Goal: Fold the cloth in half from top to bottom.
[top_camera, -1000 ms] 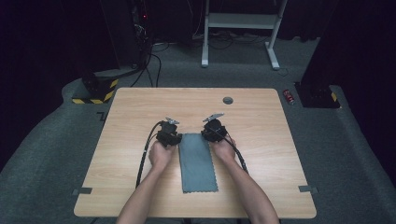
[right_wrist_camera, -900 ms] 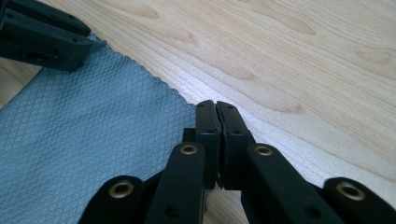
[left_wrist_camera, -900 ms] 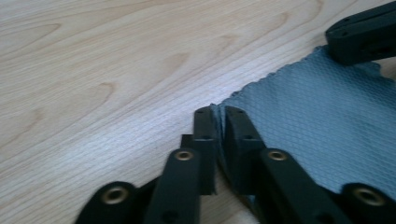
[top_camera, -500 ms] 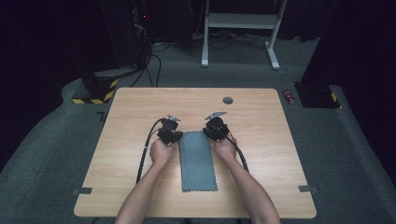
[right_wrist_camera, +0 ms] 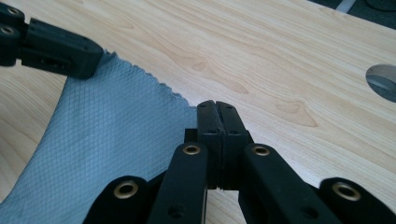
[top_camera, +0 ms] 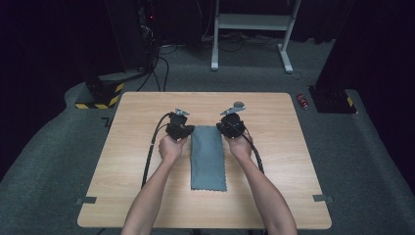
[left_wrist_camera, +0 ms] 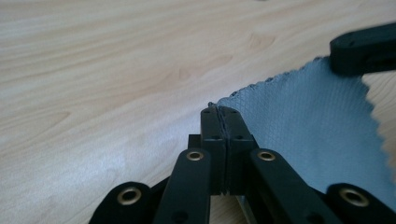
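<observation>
A grey cloth [top_camera: 208, 156] lies lengthwise in the middle of the wooden table [top_camera: 284, 161]. My left gripper [top_camera: 182, 129] is shut on its far left corner, and the left gripper view has the jaws [left_wrist_camera: 219, 111] pressed together with the cloth's edge [left_wrist_camera: 303, 121] pinched between them. My right gripper [top_camera: 230, 127] is shut on the far right corner, and the right gripper view shows its closed jaws [right_wrist_camera: 215, 106] biting the cloth [right_wrist_camera: 107, 144]. The far edge hangs a little above the table between the two grippers. Each gripper view also shows the other gripper [left_wrist_camera: 364, 49] [right_wrist_camera: 60, 49] holding its corner.
A small grey round disc [top_camera: 239, 104] [right_wrist_camera: 383, 79] sits on the table just beyond the right gripper. Black cables trail from both grippers along the forearms. On the floor are a red can [top_camera: 304, 101], a yellow-black striped base [top_camera: 98, 100] and white frame legs [top_camera: 286, 54].
Both grippers have risen and shifted slightly away from the person, and the cloth's far edge has come up off the table with them.
</observation>
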Tool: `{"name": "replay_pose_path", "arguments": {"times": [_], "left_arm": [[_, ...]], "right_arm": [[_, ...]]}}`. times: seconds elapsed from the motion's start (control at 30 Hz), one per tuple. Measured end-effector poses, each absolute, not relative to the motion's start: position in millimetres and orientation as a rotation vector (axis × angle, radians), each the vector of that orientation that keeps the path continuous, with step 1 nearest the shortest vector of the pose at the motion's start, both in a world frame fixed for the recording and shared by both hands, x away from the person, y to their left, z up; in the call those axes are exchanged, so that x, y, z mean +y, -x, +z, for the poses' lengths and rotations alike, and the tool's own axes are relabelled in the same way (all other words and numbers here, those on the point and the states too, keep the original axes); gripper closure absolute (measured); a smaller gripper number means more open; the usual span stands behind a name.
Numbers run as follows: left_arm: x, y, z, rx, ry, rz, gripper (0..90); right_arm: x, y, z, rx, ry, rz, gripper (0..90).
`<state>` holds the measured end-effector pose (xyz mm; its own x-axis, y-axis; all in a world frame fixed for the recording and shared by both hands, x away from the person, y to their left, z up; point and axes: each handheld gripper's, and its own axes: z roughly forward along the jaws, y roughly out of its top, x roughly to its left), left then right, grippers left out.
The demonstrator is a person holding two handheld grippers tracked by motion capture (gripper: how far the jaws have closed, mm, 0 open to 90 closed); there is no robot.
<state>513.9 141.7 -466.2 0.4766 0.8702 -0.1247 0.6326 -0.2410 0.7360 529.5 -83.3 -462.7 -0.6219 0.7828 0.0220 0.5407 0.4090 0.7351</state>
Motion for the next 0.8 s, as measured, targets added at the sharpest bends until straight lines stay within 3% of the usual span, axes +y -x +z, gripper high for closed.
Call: {"name": "replay_pose_path", "arguments": {"times": [0.8], "left_arm": [[131, -453, -478, 0.987, -2.176, 0.391, 89.2]], "right_arm": [[-100, -471, -483, 2.485, -0.953, 1.09, 89.8]]}}
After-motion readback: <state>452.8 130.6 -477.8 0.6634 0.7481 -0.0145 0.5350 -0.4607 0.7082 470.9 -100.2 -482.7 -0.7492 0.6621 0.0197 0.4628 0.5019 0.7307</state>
